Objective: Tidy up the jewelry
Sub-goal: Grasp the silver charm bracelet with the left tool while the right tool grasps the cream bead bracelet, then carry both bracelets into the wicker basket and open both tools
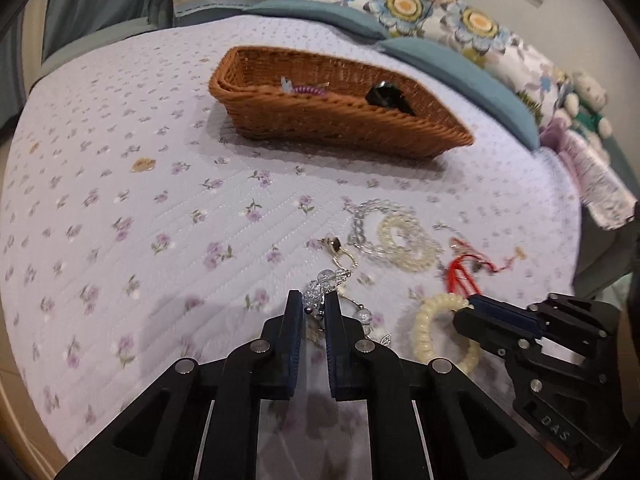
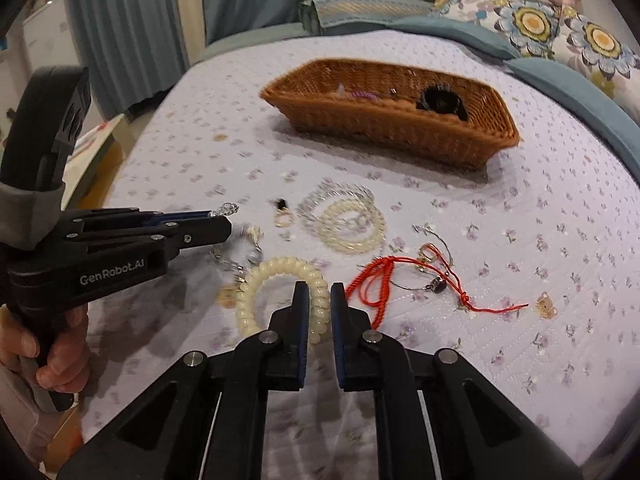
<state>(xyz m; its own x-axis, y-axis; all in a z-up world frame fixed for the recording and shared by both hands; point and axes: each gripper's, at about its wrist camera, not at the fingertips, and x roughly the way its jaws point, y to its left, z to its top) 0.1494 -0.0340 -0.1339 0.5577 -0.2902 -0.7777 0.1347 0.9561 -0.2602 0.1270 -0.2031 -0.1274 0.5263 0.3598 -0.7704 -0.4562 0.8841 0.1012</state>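
Observation:
My left gripper is shut on a clear crystal-bead chain that trails over the floral quilt; in the right wrist view its beads stick out past the left gripper's tip. Just to the right, my right gripper is shut on the rim of a cream spiral hair tie, also seen as the cream coil at the right gripper's tip. Beyond them stands a brown wicker basket holding a black piece and a purple coil.
More jewelry lies loose on the quilt: a clear bead bracelet, a cream bead bracelet, a red cord, a small ring, a bear charm. Pillows line the far side. A person's hand grips the left handle.

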